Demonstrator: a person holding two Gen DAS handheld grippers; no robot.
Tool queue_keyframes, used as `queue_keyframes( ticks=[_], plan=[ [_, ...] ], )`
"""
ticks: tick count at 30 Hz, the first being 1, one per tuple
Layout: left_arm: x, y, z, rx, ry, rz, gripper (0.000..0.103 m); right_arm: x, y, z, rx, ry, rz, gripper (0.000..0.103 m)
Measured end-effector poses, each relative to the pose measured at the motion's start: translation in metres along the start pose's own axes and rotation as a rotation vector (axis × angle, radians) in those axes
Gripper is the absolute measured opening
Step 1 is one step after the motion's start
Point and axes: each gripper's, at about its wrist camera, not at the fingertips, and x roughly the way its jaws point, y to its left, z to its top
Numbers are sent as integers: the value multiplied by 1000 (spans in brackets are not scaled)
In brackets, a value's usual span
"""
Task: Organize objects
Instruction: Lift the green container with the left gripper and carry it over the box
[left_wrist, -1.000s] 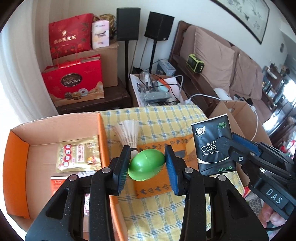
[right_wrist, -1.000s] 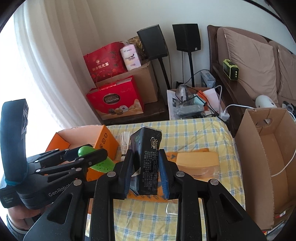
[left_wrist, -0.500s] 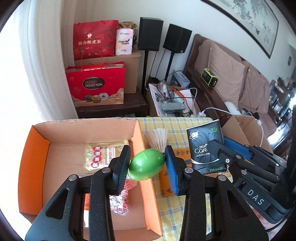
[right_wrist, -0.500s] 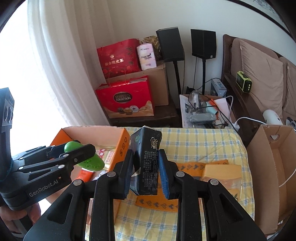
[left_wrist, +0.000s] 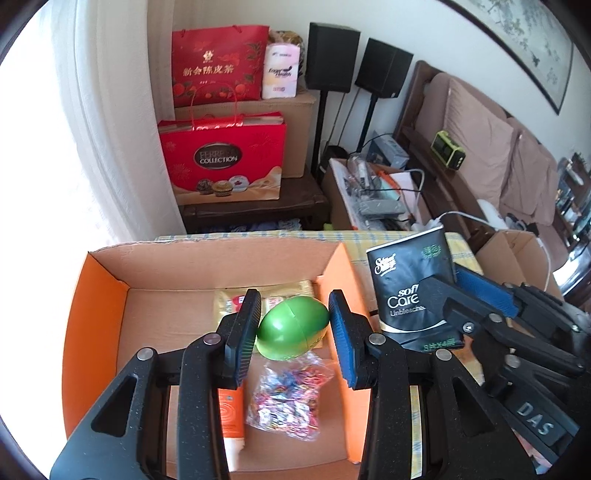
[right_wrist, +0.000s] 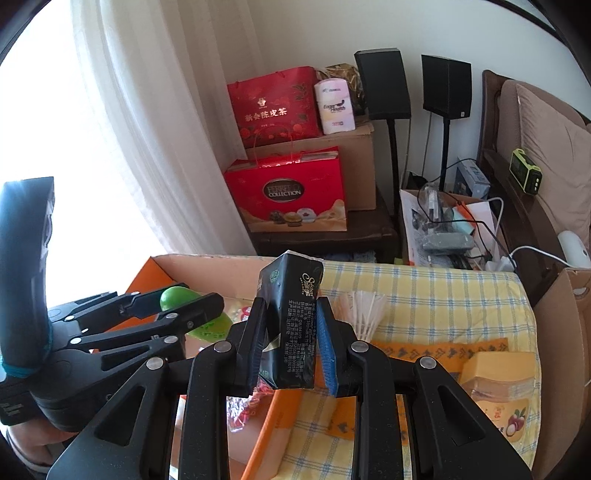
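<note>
- Living room clutter fills the background of both views: red gift bags on cardboard cartons, two black speakers on stands, a brown sofa at the right edge.
- Low in the left wrist view sits an open orange cardboard box (left_wrist: 99, 295) on a table covered by a yellow checked cloth (right_wrist: 443, 295).
- Centre of that view, the left gripper (left_wrist: 293, 328) is clamped on a green plastic egg (left_wrist: 291, 328), held in the air above the box interior.
- Under the egg, inside the box, lie a gold snack packet (left_wrist: 229, 306), a bag of colourful wrapped sweets (left_wrist: 288, 395) and an orange tube (left_wrist: 231, 413).
- Centre of the right wrist view, the right gripper (right_wrist: 290, 343) is clamped on a black tissue pack (right_wrist: 291, 328), held upright above the box's right wall.
- Step in hand, as a judgement: both items are being carried to the box. Next, the egg likely needs lowering into a bare patch before release, since it may roll.
- Only the left view shows the box floor and the pack's printed front.
- Only the right view shows cotton swabs (right_wrist: 364, 314) and a yellow packet (right_wrist: 498, 384) out on the cloth at lower right.
</note>
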Motion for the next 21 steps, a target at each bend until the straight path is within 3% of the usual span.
queue_keyframes(
  ticks=[10,21],
  plan=[
    [60,30,1,0,114,44,35,34,15,5,-16,40,39,26],
    [108,41,4,9,208,13,35,46,9,6,-12,59,57,26]
  ],
)
